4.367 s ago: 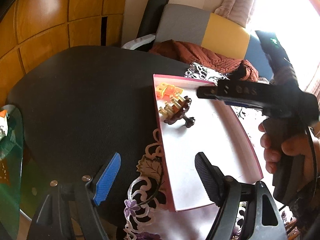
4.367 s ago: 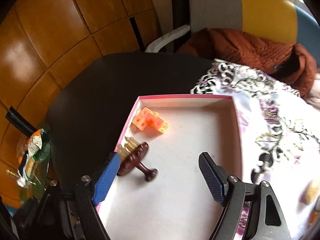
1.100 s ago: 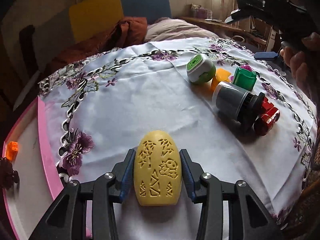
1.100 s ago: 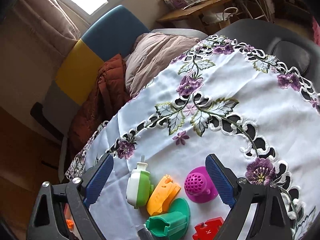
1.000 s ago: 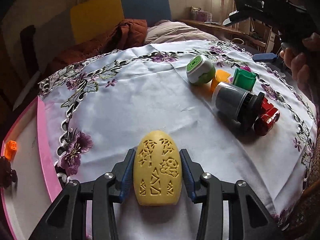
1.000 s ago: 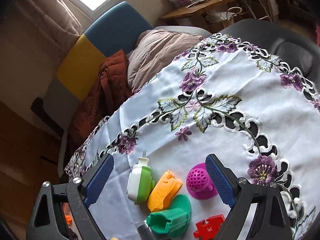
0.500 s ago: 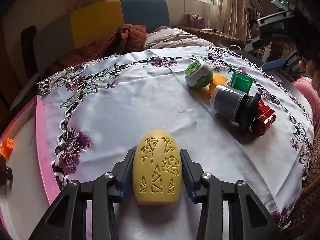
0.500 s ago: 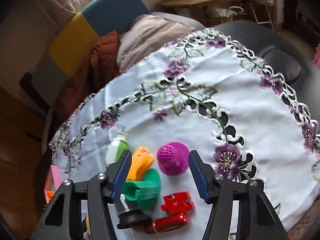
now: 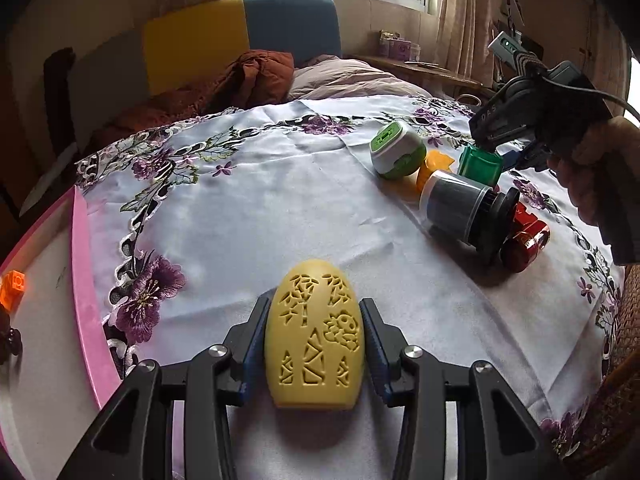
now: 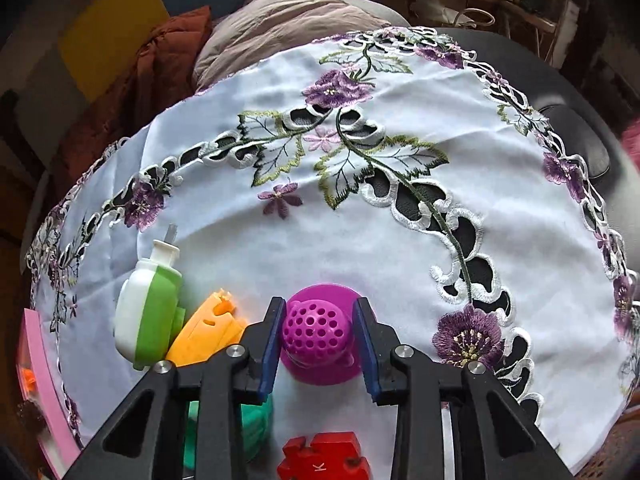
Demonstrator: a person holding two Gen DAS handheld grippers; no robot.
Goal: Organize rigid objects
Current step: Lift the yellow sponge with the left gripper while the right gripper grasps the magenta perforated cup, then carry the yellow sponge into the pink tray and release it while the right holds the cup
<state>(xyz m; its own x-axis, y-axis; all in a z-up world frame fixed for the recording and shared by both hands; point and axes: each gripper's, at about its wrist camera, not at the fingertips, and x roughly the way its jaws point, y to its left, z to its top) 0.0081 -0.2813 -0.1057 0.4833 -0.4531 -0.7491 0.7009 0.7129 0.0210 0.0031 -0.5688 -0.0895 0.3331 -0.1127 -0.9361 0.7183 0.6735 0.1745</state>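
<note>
My left gripper point(image 9: 314, 344) is shut on a yellow egg-shaped piece point(image 9: 314, 332) with carved cut-outs, low over the white embroidered cloth. In the right wrist view my right gripper point(image 10: 316, 340) points steeply down, its jaws closing onto a magenta perforated dome point(image 10: 316, 330) that stands on the cloth. Both blue pads touch the dome's sides. Around it lie a green-and-white piece point(image 10: 148, 320), an orange piece point(image 10: 208, 332), a green piece point(image 10: 256, 420) partly hidden by the fingers, and a red puzzle piece point(image 10: 320, 460).
A pink-rimmed tray point(image 9: 86, 304) sits at the left with an orange block point(image 9: 12, 288) in it. A grey-and-black jar point(image 9: 460, 204) and a red cylinder point(image 9: 524, 244) lie near the cluster. A hand point(image 9: 592, 168) holds the right gripper. A bed lies beyond the table.
The right gripper came down and tipped over the magenta dome, and its jaws went from wide apart to closed on it. The left gripper stayed put with the yellow egg.
</note>
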